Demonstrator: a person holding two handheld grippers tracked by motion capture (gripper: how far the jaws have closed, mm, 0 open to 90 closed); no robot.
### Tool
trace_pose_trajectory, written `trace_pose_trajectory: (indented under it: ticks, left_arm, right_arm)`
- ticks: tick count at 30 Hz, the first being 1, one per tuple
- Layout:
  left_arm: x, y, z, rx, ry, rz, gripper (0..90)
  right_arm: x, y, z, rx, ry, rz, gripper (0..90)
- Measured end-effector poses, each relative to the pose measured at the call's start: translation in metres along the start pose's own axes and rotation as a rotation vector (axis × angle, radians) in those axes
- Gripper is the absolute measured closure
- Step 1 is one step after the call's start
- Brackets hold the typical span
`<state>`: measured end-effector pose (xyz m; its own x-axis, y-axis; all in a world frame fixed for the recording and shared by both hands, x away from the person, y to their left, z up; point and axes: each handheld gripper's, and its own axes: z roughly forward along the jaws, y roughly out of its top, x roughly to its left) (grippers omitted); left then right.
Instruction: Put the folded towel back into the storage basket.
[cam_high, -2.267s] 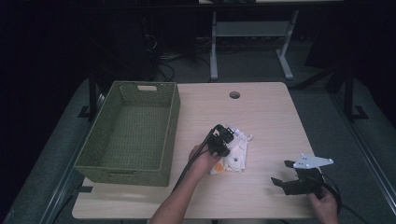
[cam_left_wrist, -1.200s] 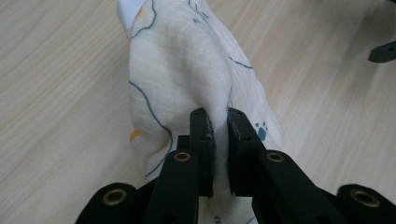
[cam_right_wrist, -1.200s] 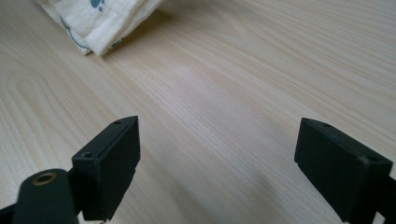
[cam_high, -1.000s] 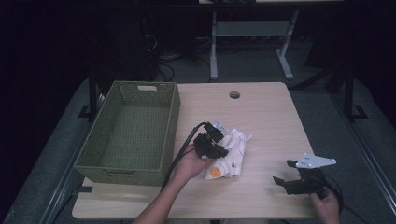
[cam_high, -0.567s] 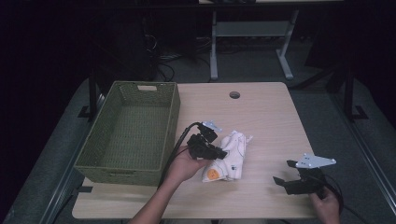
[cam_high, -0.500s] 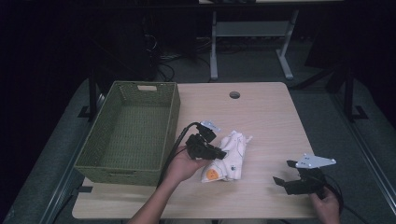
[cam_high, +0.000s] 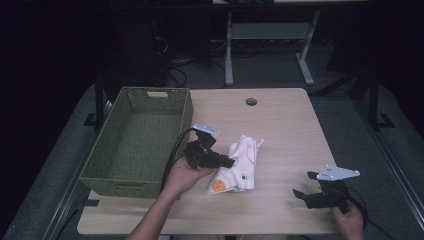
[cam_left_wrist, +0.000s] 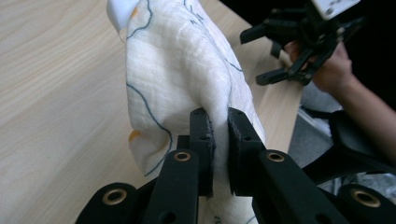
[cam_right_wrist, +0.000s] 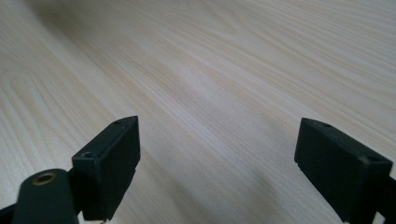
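Note:
A white cloth with blue lines and an orange spot lies bunched on the wooden table, partly lifted at its left edge. My left gripper is shut on a fold of that cloth, its jaws pinching the fabric just right of the basket. In the left gripper view the fabric drapes up and away from the pads. My right gripper rests low at the table's front right, jaws wide open with bare wood between them; it also appears far off as the right gripper in the left gripper view.
A green woven basket stands empty on the table's left side. A round cable hole sits near the far edge. Desk legs and cables stand on the dark floor beyond.
My left gripper has dragged the cloth leftwards toward the basket and raised it slightly, so the cloth is more bunched. The right gripper has stayed put.

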<state>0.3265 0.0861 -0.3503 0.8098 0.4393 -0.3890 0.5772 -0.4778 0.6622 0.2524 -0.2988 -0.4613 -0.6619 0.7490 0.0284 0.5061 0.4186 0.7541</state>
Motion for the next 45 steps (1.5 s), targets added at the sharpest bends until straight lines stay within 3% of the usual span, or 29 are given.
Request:
trace_pose_trajectory:
  ticks: [6, 14, 28, 45]
  left_arm:
    - [0.006, 0.001, -0.013, -0.023, -0.029, -0.043, 83.4]
    - [0.013, -0.003, -0.031, -0.057, -0.036, -0.078, 83.4]
    - [0.017, -0.004, -0.060, -0.098, -0.062, -0.089, 83.5]
    - [0.030, -0.014, -0.098, -0.136, -0.077, -0.108, 83.4]
  right_arm:
    - [0.000, 0.000, 0.000, 0.001, 0.002, 0.000, 13.8]
    - [0.000, 0.000, 0.001, 0.002, 0.005, 0.000, 13.8]
    - [0.001, 0.001, 0.001, 0.007, 0.000, -0.012, 13.8]
    - [0.002, 0.001, 0.003, 0.016, 0.000, -0.009, 13.8]
